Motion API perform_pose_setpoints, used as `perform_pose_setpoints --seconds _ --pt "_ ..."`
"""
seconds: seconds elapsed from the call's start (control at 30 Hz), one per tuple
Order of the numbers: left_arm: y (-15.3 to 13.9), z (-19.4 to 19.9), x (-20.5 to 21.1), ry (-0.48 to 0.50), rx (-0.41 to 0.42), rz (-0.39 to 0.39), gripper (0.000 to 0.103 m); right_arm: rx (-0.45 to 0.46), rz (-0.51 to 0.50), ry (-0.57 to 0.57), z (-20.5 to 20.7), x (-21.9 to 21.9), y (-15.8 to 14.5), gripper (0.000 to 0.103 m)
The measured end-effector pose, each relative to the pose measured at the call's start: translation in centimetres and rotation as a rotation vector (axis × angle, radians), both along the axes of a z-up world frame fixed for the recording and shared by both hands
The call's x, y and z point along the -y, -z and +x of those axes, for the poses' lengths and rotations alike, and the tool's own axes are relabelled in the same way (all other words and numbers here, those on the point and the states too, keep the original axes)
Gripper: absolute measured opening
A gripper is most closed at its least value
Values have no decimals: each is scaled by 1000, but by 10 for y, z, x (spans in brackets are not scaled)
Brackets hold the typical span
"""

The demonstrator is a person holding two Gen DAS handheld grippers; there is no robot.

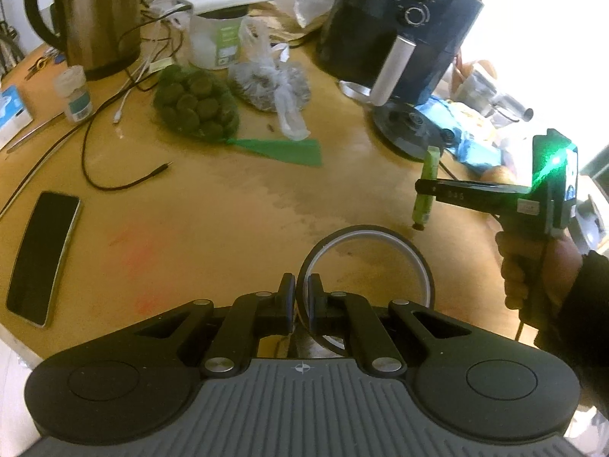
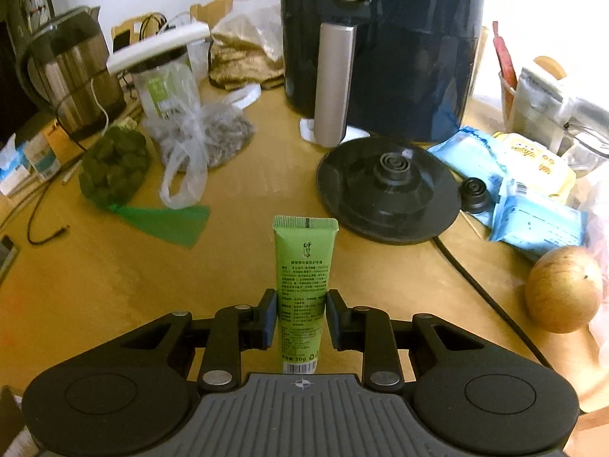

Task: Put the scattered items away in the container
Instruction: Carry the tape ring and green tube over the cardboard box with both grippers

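1. Left wrist view: the left gripper point(image 1: 300, 285), low in the centre of the frame, was clamped on the rim of a tape ring point(image 1: 365, 266), one finger inside the loop and one outside. The ring stood on edge over the table point(image 1: 213, 221).
2. At the right edge of the same view, a hand point(image 1: 533, 270) held the right gripper point(image 1: 422, 186), which was closed across a green tube point(image 1: 425, 186). The tube hung upright, cap down, with the cap just clear of the table.
3. No container showed in this view. Likely risk: with only a thin rim pinched, the ring could swing or slip out on a quick turn.
4. Right wrist view: the right gripper point(image 2: 300, 314), low in the centre, had its pads pressed on both sides of the tube point(image 2: 303, 285), whose crimped end pointed up the frame.
5. Likely risk: the tube is soft, so it could squash, tilt in the pads, or slide out. A base point(image 2: 388, 198) and its cord point(image 2: 491, 297) lay close to the right and could snag it.
6. The table was yellow wood with a worn dark patch, crowded with a fryer point(image 2: 380, 49) at upper centre, a kettle point(image 2: 72, 76) at upper left, bagged goods and a fruit point(image 2: 563, 289) at right. Bright light washed out the upper right corner.
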State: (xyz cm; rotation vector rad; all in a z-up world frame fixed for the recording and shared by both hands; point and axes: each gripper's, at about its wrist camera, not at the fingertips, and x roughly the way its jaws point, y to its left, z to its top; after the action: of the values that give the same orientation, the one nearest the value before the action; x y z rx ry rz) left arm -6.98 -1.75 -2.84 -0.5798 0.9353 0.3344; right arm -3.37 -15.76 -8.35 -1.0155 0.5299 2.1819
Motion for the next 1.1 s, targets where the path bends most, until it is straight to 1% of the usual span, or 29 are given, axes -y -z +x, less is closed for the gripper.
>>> perform_pose_setpoints --seconds 0.33,0.63,0.7,1.1 --pt "-5 10 5 55 18 6 8 -63 27 36 24 11 -26 30" --pt "-6 13 7 96 26 8 8 -80 40 60 44 29 -52 30" --pt "-6 14 6 104 29 9 8 -98 30 72 50 32 -57 30" --pt "-10 14 8 163 48 14 8 -176 60 128 77 59 -99 30"
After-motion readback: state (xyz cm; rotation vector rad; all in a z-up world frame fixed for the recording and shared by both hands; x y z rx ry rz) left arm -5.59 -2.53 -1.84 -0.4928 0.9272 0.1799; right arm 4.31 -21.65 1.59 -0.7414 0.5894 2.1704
